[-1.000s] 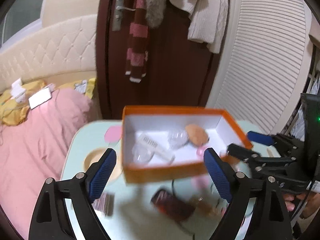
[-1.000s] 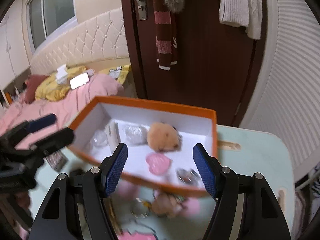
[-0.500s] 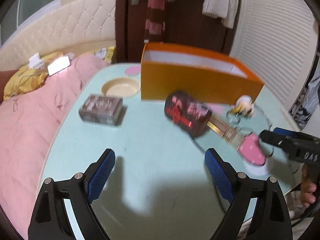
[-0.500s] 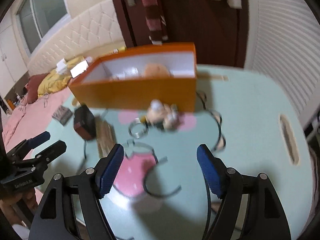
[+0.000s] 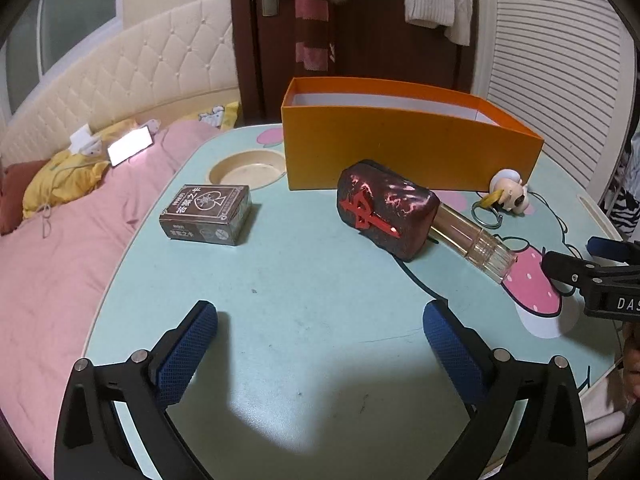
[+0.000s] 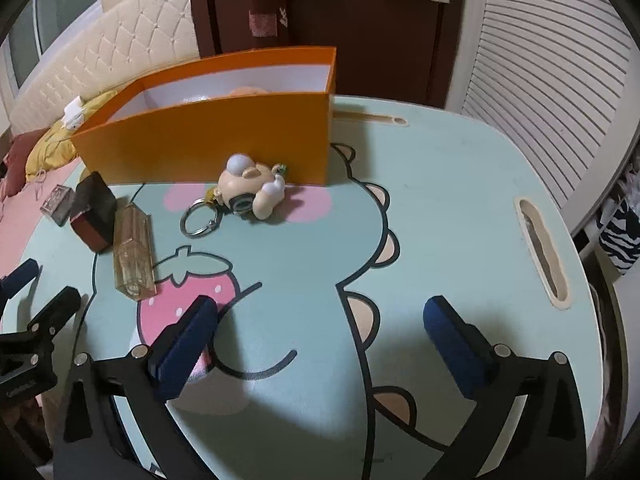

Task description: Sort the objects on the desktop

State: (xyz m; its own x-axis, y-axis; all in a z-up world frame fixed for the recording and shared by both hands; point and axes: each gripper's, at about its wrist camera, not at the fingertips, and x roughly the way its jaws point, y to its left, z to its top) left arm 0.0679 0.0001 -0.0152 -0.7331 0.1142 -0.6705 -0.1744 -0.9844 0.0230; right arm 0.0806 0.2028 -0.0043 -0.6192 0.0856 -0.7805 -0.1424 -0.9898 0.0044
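Observation:
An orange box (image 5: 408, 148) stands at the back of the mint table (image 5: 312, 300); it also shows in the right wrist view (image 6: 216, 140). In front lie a dark red block with a red character (image 5: 386, 210), a clear bottle (image 5: 474, 242), a brown card pack (image 5: 206, 214) and a pig keychain (image 5: 508, 196). The right wrist view shows the keychain (image 6: 250, 192), bottle (image 6: 134, 254), block (image 6: 94, 210) and pack (image 6: 58, 204). My left gripper (image 5: 320, 344) is open and empty near the front edge. My right gripper (image 6: 320, 336) is open and empty over the table print.
A round cup recess (image 5: 248, 168) sits left of the box. A slot handle (image 6: 540, 252) is near the table's right edge. A pink bed (image 5: 60, 240) lies to the left. A dark door (image 5: 360, 32) and a white slatted panel (image 6: 540, 60) stand behind.
Both grippers have pulled back and down from over the orange box to low near the table's front. The objects on the table now lie ahead of them. Both stay open.

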